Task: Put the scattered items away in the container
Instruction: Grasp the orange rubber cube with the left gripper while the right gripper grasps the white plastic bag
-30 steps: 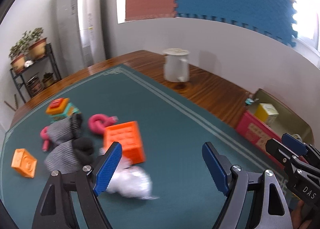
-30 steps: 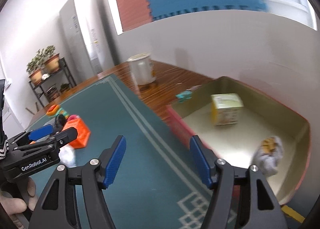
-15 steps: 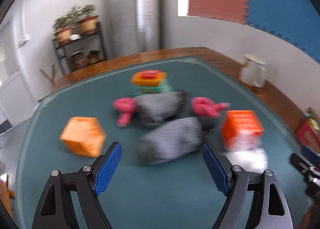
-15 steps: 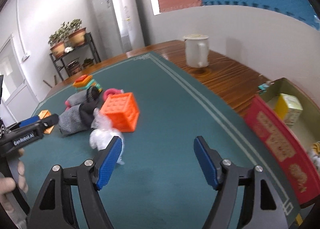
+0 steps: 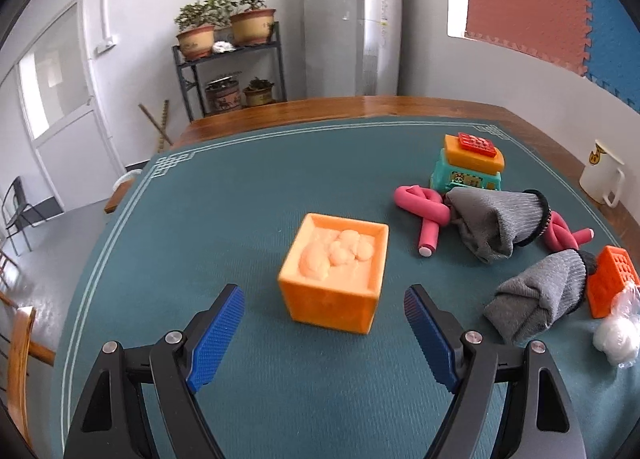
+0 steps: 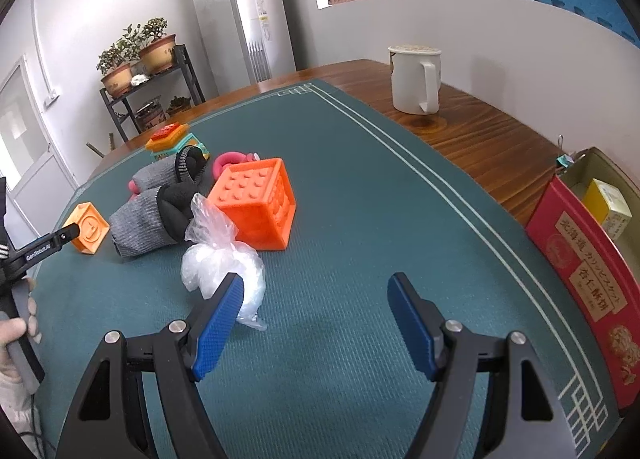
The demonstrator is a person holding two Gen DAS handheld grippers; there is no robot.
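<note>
Both grippers empty: left gripper (image 5: 324, 329) facing orange cube (image 5: 335, 271), right gripper (image 6: 316, 323) near plastic bag (image 6: 224, 259).

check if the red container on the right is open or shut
Open: the red container has no lid on, and a yellow box shows inside it.

My left gripper (image 5: 322, 333): black angular frame, ribbed blue pads (image 5: 218, 339), silver screws beside each pad. My right gripper (image 6: 316, 325) looks identical. White "GenRobot.AI" lettering on the left gripper's black arm in the right wrist view.
</note>
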